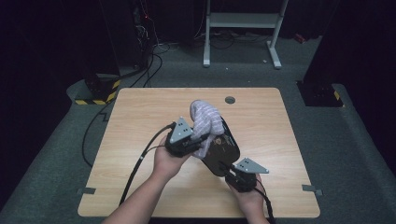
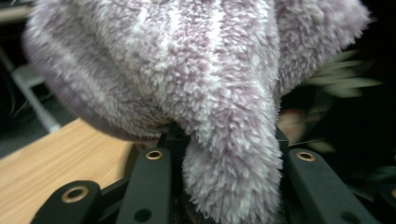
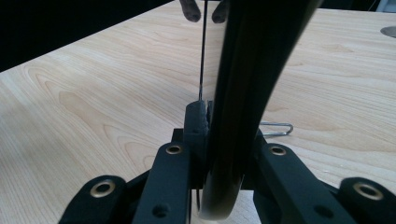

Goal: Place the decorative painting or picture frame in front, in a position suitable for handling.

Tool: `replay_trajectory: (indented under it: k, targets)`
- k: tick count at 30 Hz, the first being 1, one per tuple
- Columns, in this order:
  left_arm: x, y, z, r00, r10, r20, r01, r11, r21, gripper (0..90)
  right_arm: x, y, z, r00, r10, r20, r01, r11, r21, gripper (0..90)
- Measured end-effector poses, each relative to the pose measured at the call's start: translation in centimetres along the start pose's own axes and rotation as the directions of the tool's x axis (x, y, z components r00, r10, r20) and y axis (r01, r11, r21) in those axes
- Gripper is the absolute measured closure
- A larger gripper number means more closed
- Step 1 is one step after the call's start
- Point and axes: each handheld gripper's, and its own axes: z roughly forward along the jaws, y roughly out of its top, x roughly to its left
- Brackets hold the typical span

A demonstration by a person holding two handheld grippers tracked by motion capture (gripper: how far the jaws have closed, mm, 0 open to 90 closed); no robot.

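The fuzzy lilac-and-white sock (image 1: 205,120) hangs over the top of a dark sock-shaped board (image 1: 223,151), above the middle of the wooden surface (image 1: 140,112). The left gripper (image 1: 196,138) pinches a fold of the sock; up close, its view shows the pile (image 2: 224,154) squeezed between narrow fingers. The right gripper (image 1: 232,171) clamps the board's lower edge (image 3: 233,154), fingers (image 3: 196,123) narrow. A wire loop (image 3: 278,129) lies on the wood behind it.
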Motion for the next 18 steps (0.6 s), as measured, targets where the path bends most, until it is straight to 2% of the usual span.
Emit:
replay_trajectory:
  k: [3, 6, 11, 15, 18]
  targets:
    - [-1.6, 0.4, -0.2, 0.9989, 0.034, 0.031, -0.033, 0.9993, -0.018, 65.2, 0.0, 0.0, 0.0, 1.0000, -0.002, -0.002, 0.002, 1.000, 0.000, 79.9]
    - [-2.1, 0.7, 0.0, 0.9976, 0.066, 0.020, -0.066, 0.9977, -0.018, 65.1, 0.0, 0.0, 0.0, 1.0000, -0.003, -0.005, 0.003, 1.000, 0.001, 79.9]
    - [0.0, 0.2, 0.5, 0.9999, 0.015, 0.000, -0.015, 0.9998, -0.012, 65.1, 0.0, 0.1, 0.1, 1.0000, 0.001, -0.005, -0.001, 1.000, 0.000, 79.7]
    - [2.3, -0.4, 0.7, 0.9988, -0.014, -0.048, 0.015, 0.9998, 0.013, 65.1, 0.0, 0.1, 0.1, 1.0000, -0.002, -0.007, 0.002, 1.000, -0.003, 79.6]
    - [4.3, -1.2, 0.8, 0.9931, -0.045, -0.108, 0.050, 0.9980, 0.039, 65.1, 0.0, 0.1, 0.1, 1.0000, -0.004, -0.007, 0.004, 1.000, -0.003, 79.6]
